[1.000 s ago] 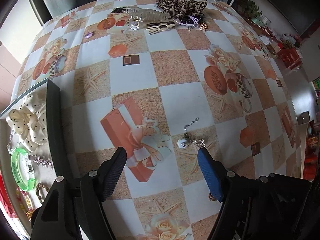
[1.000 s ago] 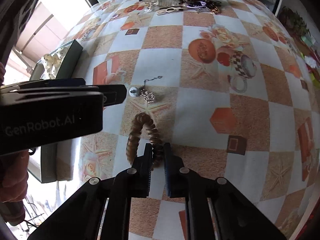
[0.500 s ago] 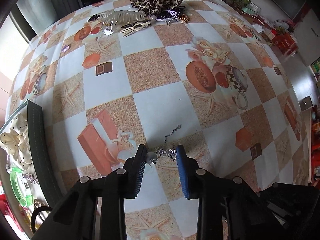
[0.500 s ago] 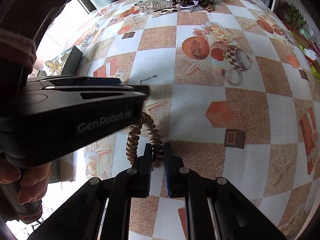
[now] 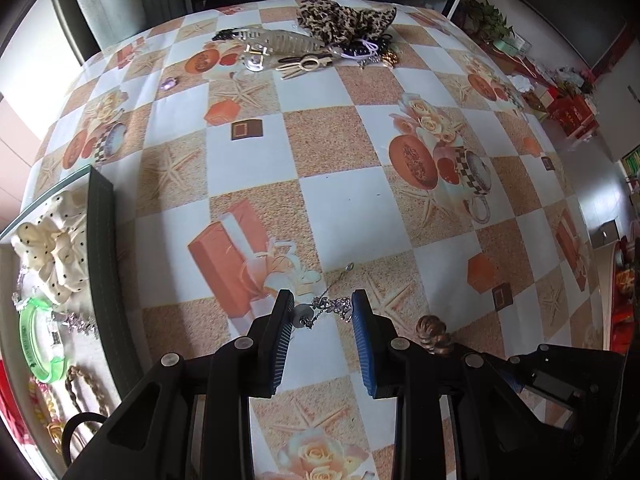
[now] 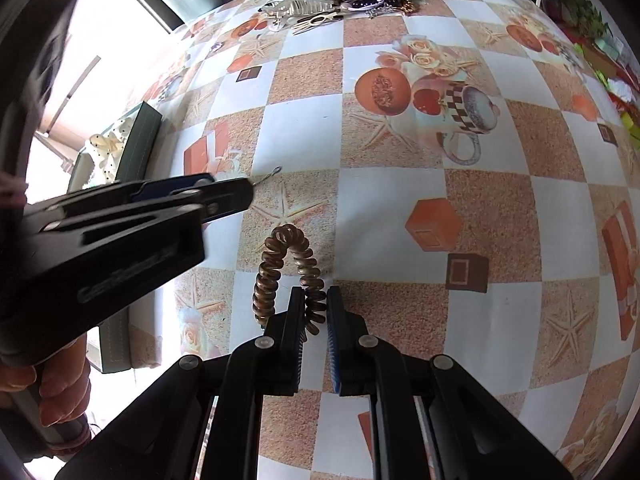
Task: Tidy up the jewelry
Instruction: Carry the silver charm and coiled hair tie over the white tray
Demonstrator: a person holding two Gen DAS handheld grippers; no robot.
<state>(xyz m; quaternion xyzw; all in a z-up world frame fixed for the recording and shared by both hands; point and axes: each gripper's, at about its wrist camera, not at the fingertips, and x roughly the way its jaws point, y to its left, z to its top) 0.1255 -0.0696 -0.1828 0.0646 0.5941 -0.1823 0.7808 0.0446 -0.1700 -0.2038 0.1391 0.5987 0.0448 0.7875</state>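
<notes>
**Two grippers at a busy table**

A big table (image 5: 332, 200) wore a checked cloth with printed roses and starfish. At its left edge sat a dark tray (image 5: 102, 248) holding a spotted cream bow (image 5: 52, 252) and a green bangle (image 5: 36, 340). Far across lay a leopard-print cloth (image 5: 344, 20) and a pile of hair clips (image 5: 280, 46).

The left gripper (image 5: 322, 312) was low over the cloth, its jaws apart on each side of a small silver chain (image 5: 326, 306) lying there. Just beside it, the right gripper (image 6: 314, 310) was squeezed tight on a brown curly hair tie (image 6: 280, 268), which stuck up like a loop.
</notes>
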